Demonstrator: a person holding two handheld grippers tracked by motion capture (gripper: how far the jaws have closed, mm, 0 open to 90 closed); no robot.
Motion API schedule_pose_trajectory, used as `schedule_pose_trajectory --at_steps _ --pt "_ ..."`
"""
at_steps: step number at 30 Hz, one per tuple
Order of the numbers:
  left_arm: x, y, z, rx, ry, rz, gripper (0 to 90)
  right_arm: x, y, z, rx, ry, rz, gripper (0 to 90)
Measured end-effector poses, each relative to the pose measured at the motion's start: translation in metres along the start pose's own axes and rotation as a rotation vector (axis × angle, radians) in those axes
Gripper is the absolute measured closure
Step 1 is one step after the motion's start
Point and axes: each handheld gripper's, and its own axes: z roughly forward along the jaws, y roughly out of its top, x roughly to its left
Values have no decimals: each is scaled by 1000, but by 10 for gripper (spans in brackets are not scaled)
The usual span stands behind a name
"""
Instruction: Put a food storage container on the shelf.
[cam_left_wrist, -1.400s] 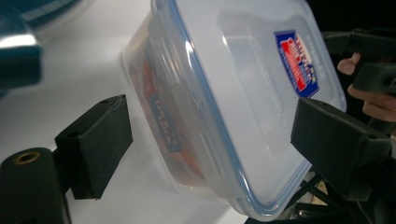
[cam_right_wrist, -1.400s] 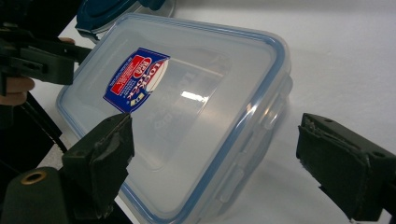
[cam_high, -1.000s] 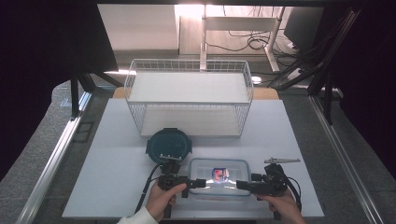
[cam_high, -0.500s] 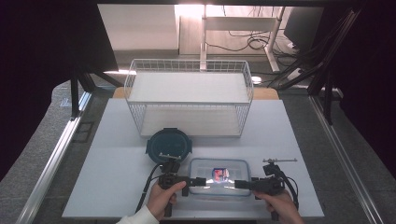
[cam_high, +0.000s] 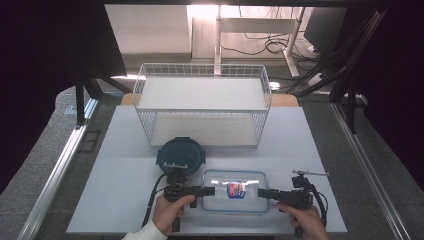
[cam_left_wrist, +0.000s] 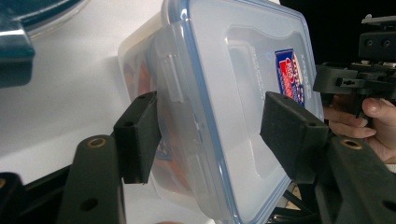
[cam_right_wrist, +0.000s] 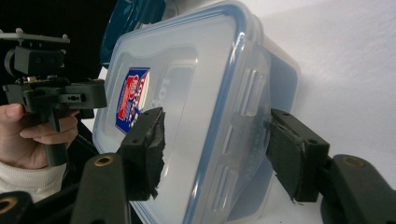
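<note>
Jaws of both the left gripper (cam_high: 207, 190) and right gripper (cam_high: 261, 192) have just been closing on opposite short ends of the lidded clear container (cam_high: 235, 190) on the table (cam_high: 120, 165), pads seemingly bearing on smooth plastic, so slip or tilt is risked if lifted unevenly.

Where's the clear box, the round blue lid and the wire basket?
Clear box (cam_high: 220, 190): high view, on its see-through lid, left of the sticker.
Round blue lid (cam_high: 181, 155): high view, on the middle of its top.
Wire basket (cam_high: 202, 110): high view, on the front top rim.
</note>
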Motion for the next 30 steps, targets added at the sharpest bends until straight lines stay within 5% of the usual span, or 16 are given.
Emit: schedule_pose_trajectory --at_steps 18,30 --pt "-2 -5 -12 -42 -21 6 458 11 0 -9 -57 4 -35 465" --pt "-6 -1 -20 -65 -38 46 466 21 2 -14 -87 3 -93 469"
